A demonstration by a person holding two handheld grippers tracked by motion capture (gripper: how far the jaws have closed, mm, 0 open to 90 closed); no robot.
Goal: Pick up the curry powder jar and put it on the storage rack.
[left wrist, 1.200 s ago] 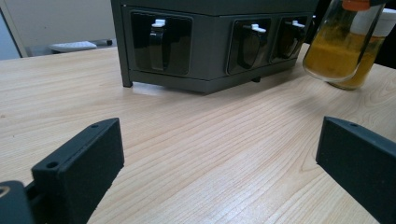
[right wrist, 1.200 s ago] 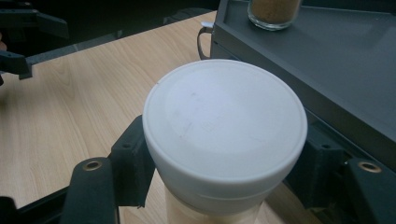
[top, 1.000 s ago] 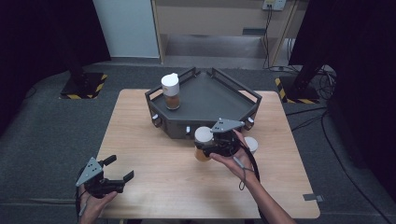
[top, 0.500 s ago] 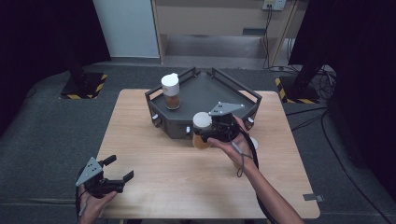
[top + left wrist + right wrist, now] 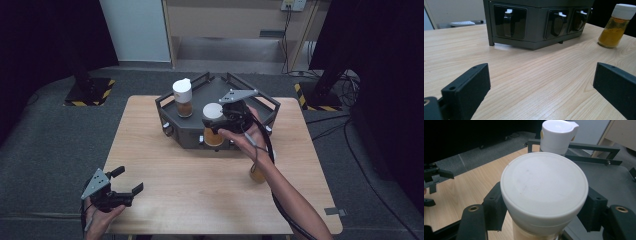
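Carrying white-capped jar (image 5: 213,127) in right gripper (image 5: 220,121), jaws clamped under cap, at dark rack (image 5: 260,102) front edge. Next, probably: lower onto rack top (beside other jar (image 5: 182,97)). Left gripper (image 5: 120,192) wide open, empty, near table (image 5: 200,200) corner.

The left hand-held gripper (image 5: 541,87) has its jaws wide apart, low over the wooden desk (image 5: 524,75). A dark box (image 5: 536,22) and a yellow jar (image 5: 615,25) stand ahead.

Right claw (image 5: 216,121) clamped (forearm reaching forward); left claw (image 5: 126,182) spread wide, held low.
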